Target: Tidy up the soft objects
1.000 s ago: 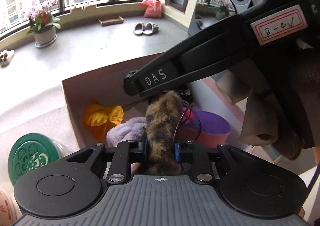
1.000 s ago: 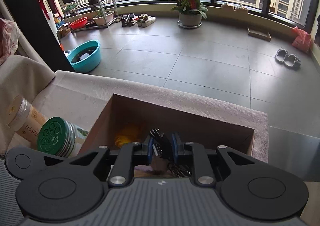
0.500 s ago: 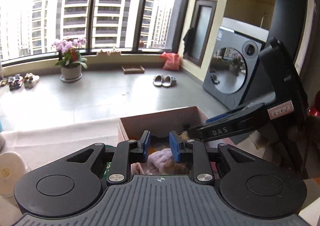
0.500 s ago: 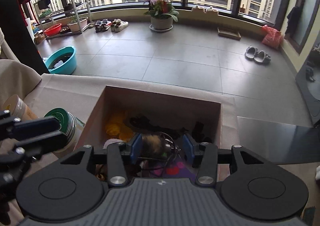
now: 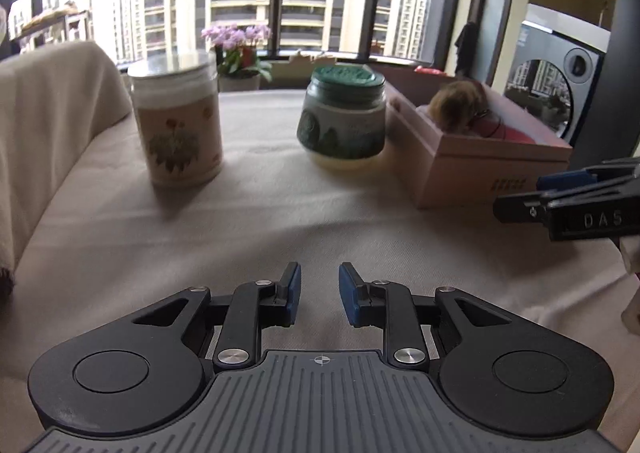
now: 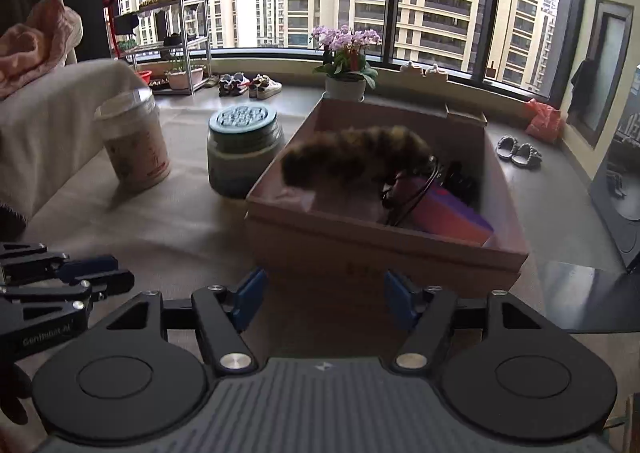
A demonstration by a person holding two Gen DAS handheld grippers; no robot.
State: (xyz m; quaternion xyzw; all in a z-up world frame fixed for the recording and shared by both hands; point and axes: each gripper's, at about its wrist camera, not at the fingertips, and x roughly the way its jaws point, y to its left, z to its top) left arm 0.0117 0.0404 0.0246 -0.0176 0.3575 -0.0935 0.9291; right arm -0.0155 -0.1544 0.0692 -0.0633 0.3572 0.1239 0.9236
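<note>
Brown-and-tan striped furry plush (image 6: 352, 159) lies across the top of the pink cardboard box (image 6: 376, 249), in the centre of the right wrist view, draped over a purple-and-pink cushion-like item (image 6: 448, 209) and some black cords. In the left wrist view the same box (image 5: 472, 161) sits at the right of the frame, on beige cloth (image 5: 240, 221) beside a green-lidded jar (image 5: 344, 117) and a floral tin (image 5: 178, 125).

Both grippers are empty. The right gripper (image 6: 322, 295), low in its frame just short of the box, has its jaws opening with nothing between them. The left gripper (image 5: 319, 295) hangs over bare cloth, its blue pads (image 5: 294, 293) slightly apart and holding nothing.

The drop into the box looks complete, so this reads as the gap between items. Next comes finding another soft object; none is visible on the cloth here.
</note>
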